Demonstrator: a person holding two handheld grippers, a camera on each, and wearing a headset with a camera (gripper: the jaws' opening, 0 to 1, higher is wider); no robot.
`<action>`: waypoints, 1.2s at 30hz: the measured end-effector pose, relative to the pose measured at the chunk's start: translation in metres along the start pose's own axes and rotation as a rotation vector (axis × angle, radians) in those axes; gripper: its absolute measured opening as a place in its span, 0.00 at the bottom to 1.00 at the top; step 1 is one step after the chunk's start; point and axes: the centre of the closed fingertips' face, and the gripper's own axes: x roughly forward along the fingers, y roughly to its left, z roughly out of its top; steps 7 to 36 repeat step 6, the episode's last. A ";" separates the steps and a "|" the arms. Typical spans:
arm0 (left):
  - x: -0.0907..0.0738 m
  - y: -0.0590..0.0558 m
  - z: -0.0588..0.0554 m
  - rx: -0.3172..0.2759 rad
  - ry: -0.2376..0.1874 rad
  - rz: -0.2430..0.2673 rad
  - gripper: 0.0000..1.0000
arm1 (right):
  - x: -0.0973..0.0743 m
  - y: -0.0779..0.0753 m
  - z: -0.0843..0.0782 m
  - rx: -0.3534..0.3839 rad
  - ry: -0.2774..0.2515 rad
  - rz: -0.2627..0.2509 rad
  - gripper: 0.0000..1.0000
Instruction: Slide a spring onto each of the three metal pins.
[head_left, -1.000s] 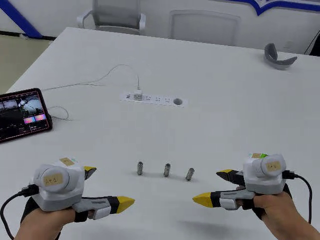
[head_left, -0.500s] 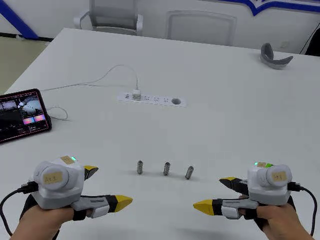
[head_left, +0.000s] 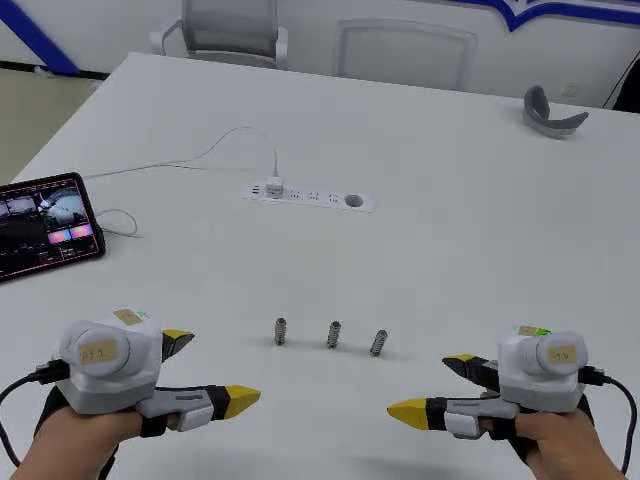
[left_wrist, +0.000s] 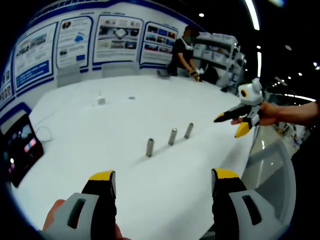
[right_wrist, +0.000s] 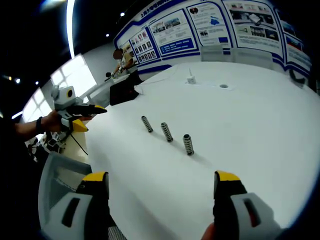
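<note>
Three short metal pins stand in a row on the white table, each with a spring around it: left pin (head_left: 280, 332), middle pin (head_left: 334, 335), right pin (head_left: 379, 344), which leans a little. The same row appears as pins (left_wrist: 172, 136) in the left gripper view and pins (right_wrist: 166, 132) in the right gripper view. My left gripper (head_left: 210, 372) (left_wrist: 162, 182) rests open at the table's near left, empty. Open and empty too, my right gripper (head_left: 435, 386) (right_wrist: 157, 184) is at the near right. Both point inward toward the row, well apart from it.
A tablet (head_left: 42, 226) lies at the table's left edge, its cable running to a white power strip (head_left: 306, 195) mid-table. A grey curved object (head_left: 553, 111) lies at the far right. Chairs (head_left: 228, 28) stand behind the table. A person (left_wrist: 185, 50) stands far off.
The right gripper has come down and back toward the near edge. The left gripper has drifted slightly lower. The three pins with springs have not moved.
</note>
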 end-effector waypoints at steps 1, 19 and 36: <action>-0.001 0.000 0.001 0.001 -0.002 -0.001 0.79 | 0.000 0.000 0.000 -0.001 0.000 0.000 0.88; -0.002 0.002 0.001 -0.006 -0.004 0.004 0.80 | 0.001 0.002 0.000 -0.003 -0.001 0.004 0.89; -0.002 0.002 0.001 -0.006 -0.004 0.004 0.80 | 0.001 0.002 0.000 -0.003 -0.001 0.004 0.89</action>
